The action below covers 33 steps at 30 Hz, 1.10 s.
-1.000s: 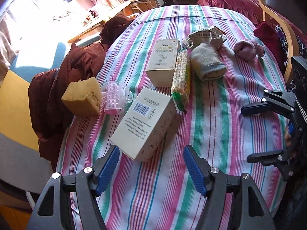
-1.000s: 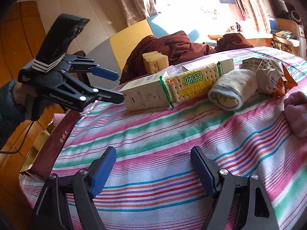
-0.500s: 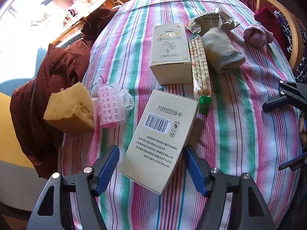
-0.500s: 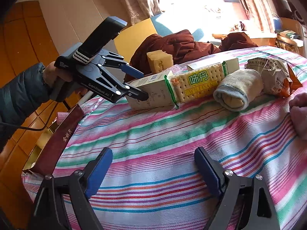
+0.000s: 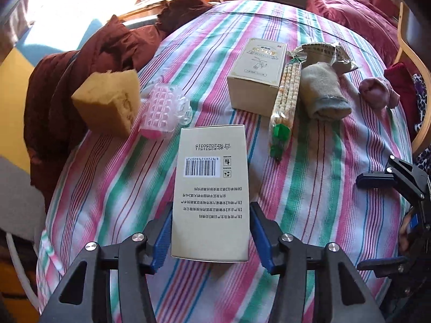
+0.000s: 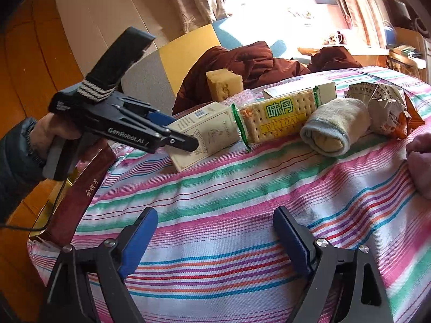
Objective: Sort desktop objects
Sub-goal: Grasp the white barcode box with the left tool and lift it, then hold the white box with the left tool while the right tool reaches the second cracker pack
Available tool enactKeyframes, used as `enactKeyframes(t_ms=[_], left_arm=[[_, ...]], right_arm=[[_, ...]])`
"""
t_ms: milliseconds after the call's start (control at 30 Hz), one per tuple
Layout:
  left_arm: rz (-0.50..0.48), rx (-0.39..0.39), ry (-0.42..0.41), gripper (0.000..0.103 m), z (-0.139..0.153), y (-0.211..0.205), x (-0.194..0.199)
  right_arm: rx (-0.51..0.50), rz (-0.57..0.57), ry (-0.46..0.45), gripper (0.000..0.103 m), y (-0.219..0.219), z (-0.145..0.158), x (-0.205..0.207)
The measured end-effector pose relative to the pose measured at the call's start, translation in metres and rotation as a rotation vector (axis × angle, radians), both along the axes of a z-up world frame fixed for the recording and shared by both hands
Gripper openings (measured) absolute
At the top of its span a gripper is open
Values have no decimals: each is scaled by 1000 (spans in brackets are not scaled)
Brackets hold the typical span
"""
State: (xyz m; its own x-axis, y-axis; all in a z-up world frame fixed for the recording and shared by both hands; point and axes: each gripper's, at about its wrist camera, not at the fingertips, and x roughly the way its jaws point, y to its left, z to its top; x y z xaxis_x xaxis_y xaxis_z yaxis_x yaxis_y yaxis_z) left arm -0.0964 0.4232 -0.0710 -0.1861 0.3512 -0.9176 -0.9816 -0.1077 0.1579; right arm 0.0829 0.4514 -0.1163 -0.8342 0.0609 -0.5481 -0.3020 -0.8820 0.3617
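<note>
On the desk (image 5: 309, 215), in the left wrist view, the barcode box (image 5: 211, 193) lies nearest, its near end between the left tongs (image 5: 211, 238). Behind it to the left: sponge block (image 5: 109, 102), with the plastic tray (image 5: 164, 110) just right of it. Behind to the right: second box (image 5: 257, 78), cracker packet (image 5: 285, 102) alongside its right edge, rolled sock (image 5: 322, 91) further right, crumpled wrapper (image 5: 323, 53) behind the sock. Right tongs (image 5: 377, 223) at the desk's right edge.

Bare striped cloth (image 6: 229, 188) lies open before the right hand-held gripper (image 6: 215, 239); cracker pack (image 6: 274, 118) bounds it.
</note>
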Motion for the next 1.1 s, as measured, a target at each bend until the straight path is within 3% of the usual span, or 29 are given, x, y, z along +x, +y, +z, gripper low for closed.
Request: enactKeyframes(t_ms=[267, 533, 767, 833, 933, 1100], left_arm=[[234, 208, -15, 52, 29, -80, 45], [354, 312, 8, 52, 8, -155, 101], [379, 393, 22, 52, -4, -178, 121], [373, 413, 35, 52, -7, -178, 123], [367, 453, 21, 52, -9, -178, 121], [385, 462, -41, 52, -24, -175, 114]], right_arm=[[-2, 0, -8, 89, 0, 0, 0], [-18, 13, 3, 90, 2, 1, 1], [2, -19, -39, 89, 1, 8, -1], [41, -46, -53, 90, 2, 16, -3], [125, -72, -55, 102, 5, 30, -9], [200, -99, -103, 103, 16, 47, -35]])
